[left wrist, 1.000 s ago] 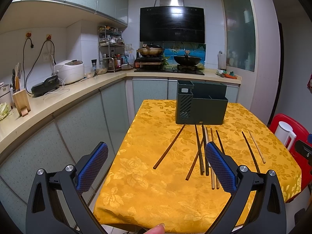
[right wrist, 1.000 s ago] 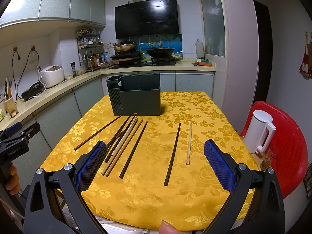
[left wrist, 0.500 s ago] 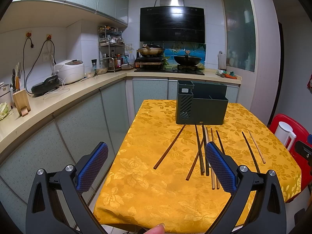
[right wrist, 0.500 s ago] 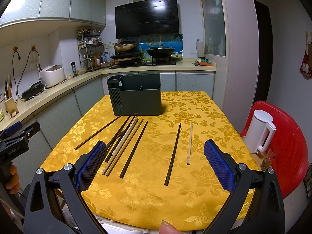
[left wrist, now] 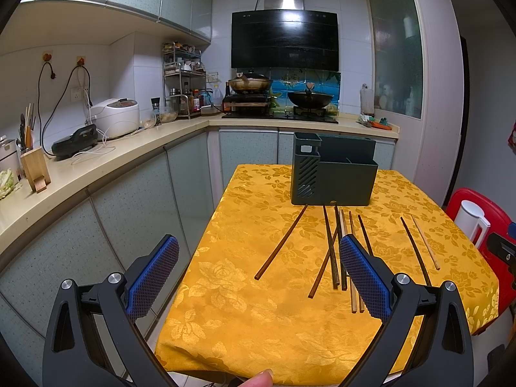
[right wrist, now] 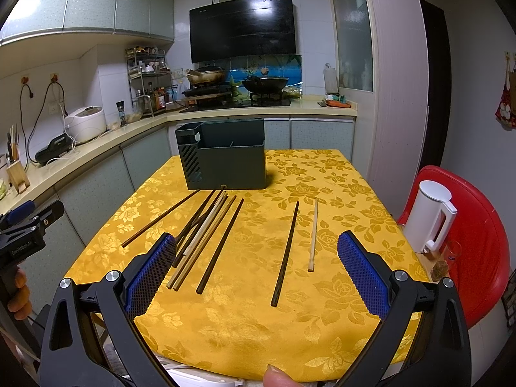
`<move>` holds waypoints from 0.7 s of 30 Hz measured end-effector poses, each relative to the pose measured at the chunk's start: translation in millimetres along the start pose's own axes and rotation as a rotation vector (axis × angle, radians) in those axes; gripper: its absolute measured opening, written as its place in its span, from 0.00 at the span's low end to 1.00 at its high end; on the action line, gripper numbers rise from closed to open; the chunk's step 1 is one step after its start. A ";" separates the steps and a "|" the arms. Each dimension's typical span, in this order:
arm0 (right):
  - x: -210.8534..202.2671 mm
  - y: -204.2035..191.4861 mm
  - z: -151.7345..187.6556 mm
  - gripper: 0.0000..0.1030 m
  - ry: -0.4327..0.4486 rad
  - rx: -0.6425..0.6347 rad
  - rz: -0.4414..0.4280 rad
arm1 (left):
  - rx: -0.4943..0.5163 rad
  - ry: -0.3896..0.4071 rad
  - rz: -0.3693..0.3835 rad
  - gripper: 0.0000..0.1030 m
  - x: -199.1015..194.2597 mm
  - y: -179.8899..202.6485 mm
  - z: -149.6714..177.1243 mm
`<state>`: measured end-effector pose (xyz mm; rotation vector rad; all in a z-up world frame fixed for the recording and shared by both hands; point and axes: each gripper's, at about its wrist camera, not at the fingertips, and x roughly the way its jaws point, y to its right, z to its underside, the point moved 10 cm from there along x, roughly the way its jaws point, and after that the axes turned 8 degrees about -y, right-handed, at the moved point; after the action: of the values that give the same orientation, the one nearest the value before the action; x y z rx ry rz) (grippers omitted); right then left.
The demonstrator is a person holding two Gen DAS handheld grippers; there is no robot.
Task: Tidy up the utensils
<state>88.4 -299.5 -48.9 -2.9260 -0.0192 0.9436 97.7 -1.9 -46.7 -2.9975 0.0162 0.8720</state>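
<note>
Several chopsticks lie on the yellow tablecloth in front of a dark green utensil holder, which also shows in the left wrist view. A cluster of chopsticks lies left of centre, with one dark stick apart at the left. A dark chopstick and a pale one lie to the right. My left gripper is open and empty above the table's near left edge. My right gripper is open and empty above the near edge.
A white kettle stands on a red chair right of the table. A kitchen counter with a rice cooker runs along the left. A stove with pans stands behind the table.
</note>
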 end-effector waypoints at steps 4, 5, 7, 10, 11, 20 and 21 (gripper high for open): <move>0.7 -0.3 1.5 0.95 -0.001 0.000 0.001 | 0.002 -0.002 0.002 0.93 0.3 0.2 0.5; 1.0 -0.3 1.8 0.95 -0.001 0.000 0.001 | 0.004 -0.004 0.003 0.93 1.2 0.5 0.8; 0.2 1.1 0.4 0.95 -0.002 0.001 0.000 | 0.007 -0.005 0.002 0.93 2.4 1.4 1.4; -2.1 -8.5 2.2 0.95 -0.006 0.002 0.003 | 0.006 -0.011 0.002 0.93 3.5 1.3 2.0; 1.3 -7.9 6.1 0.95 -0.009 0.002 0.004 | 0.006 -0.016 0.003 0.93 4.8 1.3 2.6; 20.2 8.9 15.9 0.95 -0.056 0.001 -0.001 | 0.015 -0.073 0.018 0.93 30.7 -9.3 10.9; 21.2 9.3 18.2 0.95 -0.062 0.001 0.000 | 0.014 -0.090 0.022 0.93 37.4 -12.1 14.1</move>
<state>94.9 -307.1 -76.5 -2.8947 -0.0222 1.0337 121.9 10.3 -78.5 -2.9475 0.0545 1.0032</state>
